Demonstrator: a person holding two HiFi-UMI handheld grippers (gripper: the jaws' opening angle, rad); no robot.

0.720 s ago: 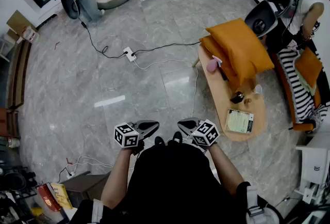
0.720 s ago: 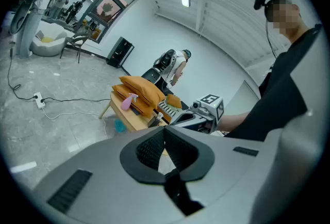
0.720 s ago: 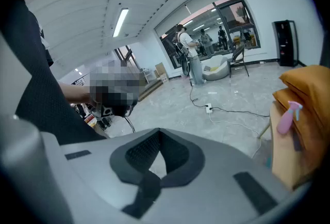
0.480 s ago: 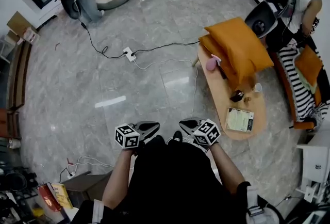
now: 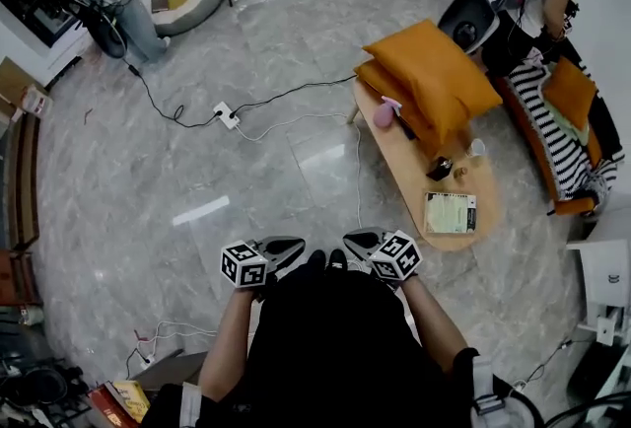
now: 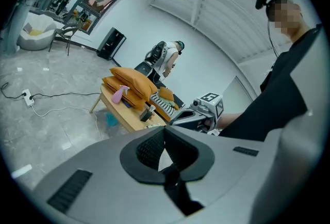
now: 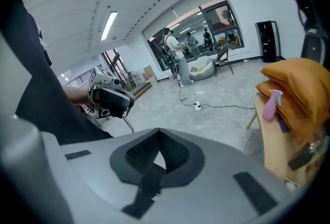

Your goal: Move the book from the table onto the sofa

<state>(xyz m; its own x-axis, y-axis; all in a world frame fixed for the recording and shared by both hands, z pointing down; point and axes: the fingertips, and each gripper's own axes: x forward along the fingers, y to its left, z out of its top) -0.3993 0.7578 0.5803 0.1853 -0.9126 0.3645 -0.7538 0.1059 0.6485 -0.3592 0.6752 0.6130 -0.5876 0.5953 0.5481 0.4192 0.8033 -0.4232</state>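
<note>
Nothing of the task is done yet: the book (image 5: 451, 213) lies flat on the desk (image 5: 408, 176), at the 6 o'clock end of the top, and you have to walk over, grasp it and carry it across to the sofa (image 5: 564, 155), which runs along the desk's far side at about 2 o'clock from you. Your left gripper (image 5: 292, 245) and right gripper (image 5: 354, 240) hang in front of your body, well apart from the desk, each with its jaws together and nothing between them. From the right gripper the book sits at roughly 2 o'clock. It shows a pale greenish cover, face up, with a dark strip down one long edge, and looks thin and square to the desk edge. It lies clear of the orange cushions (image 5: 431, 81) piled at the desk's 12 o'clock end, with a small dark object (image 5: 439, 168) near its top edge.
</note>
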